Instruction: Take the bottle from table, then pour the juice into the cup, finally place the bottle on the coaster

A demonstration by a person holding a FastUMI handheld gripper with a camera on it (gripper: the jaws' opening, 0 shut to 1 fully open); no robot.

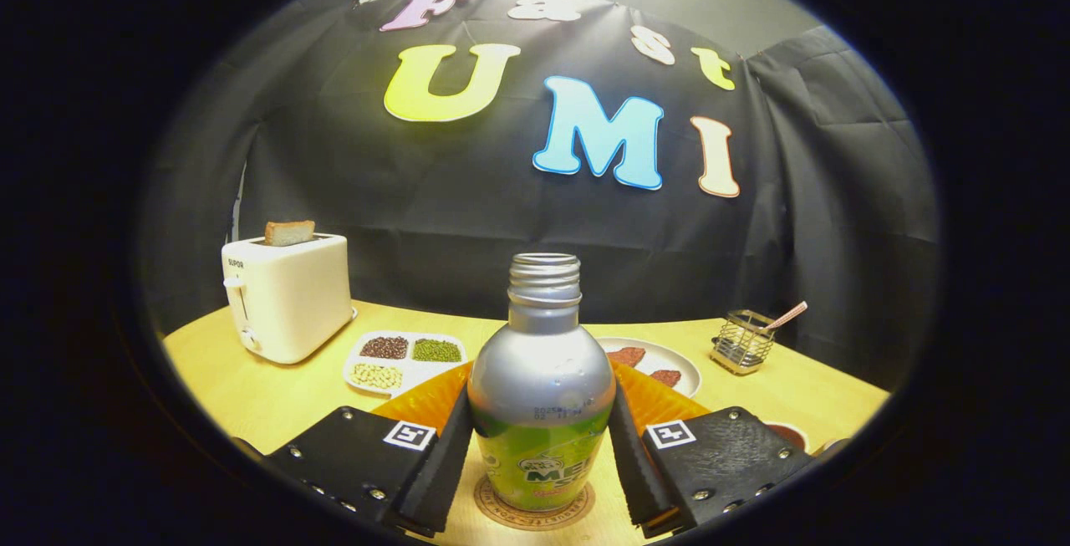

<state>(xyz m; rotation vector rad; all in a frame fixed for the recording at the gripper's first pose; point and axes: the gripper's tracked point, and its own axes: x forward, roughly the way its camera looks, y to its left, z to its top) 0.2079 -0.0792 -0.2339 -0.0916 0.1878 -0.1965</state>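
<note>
Two fingers of the gripper (539,454) clasped the uncapped bottle (541,395) as it stood upright on the coaster (535,508) — behind it sat a toaster (287,299), a divided tray (404,360) of beans, a plate (660,362) and a wire basket (742,343).

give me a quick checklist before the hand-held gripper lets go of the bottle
1. Bottle upright: ok.
2. Bottle base on the coaster: ok, it looks seated about centred.
3. Hand-held gripper fingers on both sides of the bottle: ok, whether they press on it, cannot tell.
4. Cap off, neck open: ok, so keep it level.
5. Juice poured into the cup: cannot tell.
6. Retreat path clear of the plate: ok, it lies beyond the bottle.
</note>
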